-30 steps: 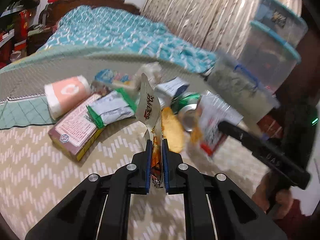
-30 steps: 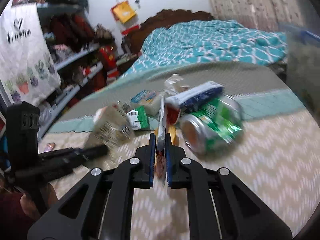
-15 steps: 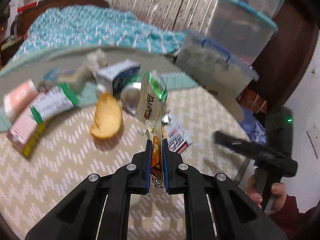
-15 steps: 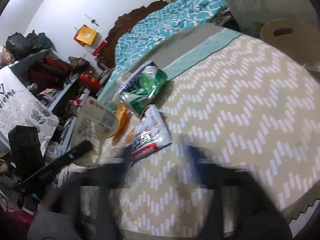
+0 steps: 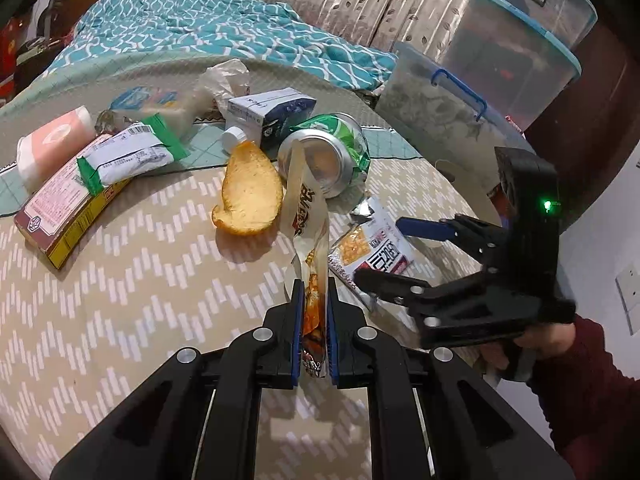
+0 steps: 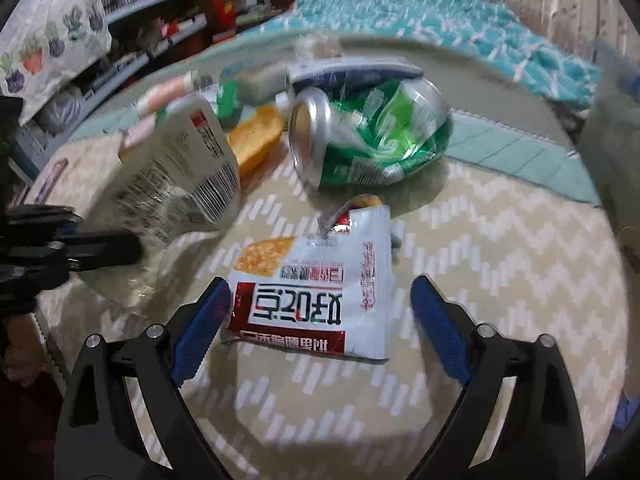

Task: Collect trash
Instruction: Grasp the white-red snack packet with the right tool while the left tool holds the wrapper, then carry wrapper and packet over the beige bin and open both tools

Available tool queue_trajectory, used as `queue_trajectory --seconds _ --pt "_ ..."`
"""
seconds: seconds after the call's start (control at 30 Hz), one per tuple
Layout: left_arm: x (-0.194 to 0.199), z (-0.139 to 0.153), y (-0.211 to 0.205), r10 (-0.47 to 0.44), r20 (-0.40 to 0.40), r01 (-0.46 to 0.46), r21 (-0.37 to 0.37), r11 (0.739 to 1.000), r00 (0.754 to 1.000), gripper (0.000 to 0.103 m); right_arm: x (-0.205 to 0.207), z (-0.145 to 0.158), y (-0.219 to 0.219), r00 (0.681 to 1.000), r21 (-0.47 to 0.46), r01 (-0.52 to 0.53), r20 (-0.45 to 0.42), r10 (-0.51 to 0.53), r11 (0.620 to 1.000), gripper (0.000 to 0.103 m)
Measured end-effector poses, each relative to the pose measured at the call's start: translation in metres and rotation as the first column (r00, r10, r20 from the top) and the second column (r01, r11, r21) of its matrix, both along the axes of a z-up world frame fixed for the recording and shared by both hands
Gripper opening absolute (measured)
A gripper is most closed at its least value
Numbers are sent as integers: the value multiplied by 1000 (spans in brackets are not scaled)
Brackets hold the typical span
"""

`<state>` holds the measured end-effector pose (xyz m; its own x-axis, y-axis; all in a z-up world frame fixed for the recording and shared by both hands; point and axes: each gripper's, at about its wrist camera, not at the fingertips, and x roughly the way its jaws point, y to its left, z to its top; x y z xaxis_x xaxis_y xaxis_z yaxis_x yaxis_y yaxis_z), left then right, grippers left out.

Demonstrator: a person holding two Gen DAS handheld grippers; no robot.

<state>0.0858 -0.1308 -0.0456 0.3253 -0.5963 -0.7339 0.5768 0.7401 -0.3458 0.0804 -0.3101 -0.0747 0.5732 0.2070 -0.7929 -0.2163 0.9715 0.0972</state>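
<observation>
Blue pads on the left hand-held gripper (image 5: 311, 328) squeeze tight on a tall cream snack wrapper with red letters (image 5: 305, 216), which sticks up in front of it. The right hand-held gripper (image 6: 320, 328) is spread wide, one finger on each side of a flat white and red cracker packet (image 6: 320, 280) lying on the zigzag worktop (image 6: 500, 248). Just past the packet rests a dented green can (image 6: 368, 136).

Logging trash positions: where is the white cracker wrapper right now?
The white cracker wrapper lies flat on the zigzag tablecloth, between the open right gripper's fingers, just in front of the crushed green can.
</observation>
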Motion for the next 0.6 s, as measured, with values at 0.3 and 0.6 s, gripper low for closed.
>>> queue_trajectory --seconds 0.3,0.6 --pt "3 0 -36 -77 -17 77 -1 997 997 9 -31 5 -39 990 113 117 62 -124 987 30" --pt "3 26 -155 -300 61 301 1 954 952 9 -78 24 -181 871 209 441 135 -472 873 29"
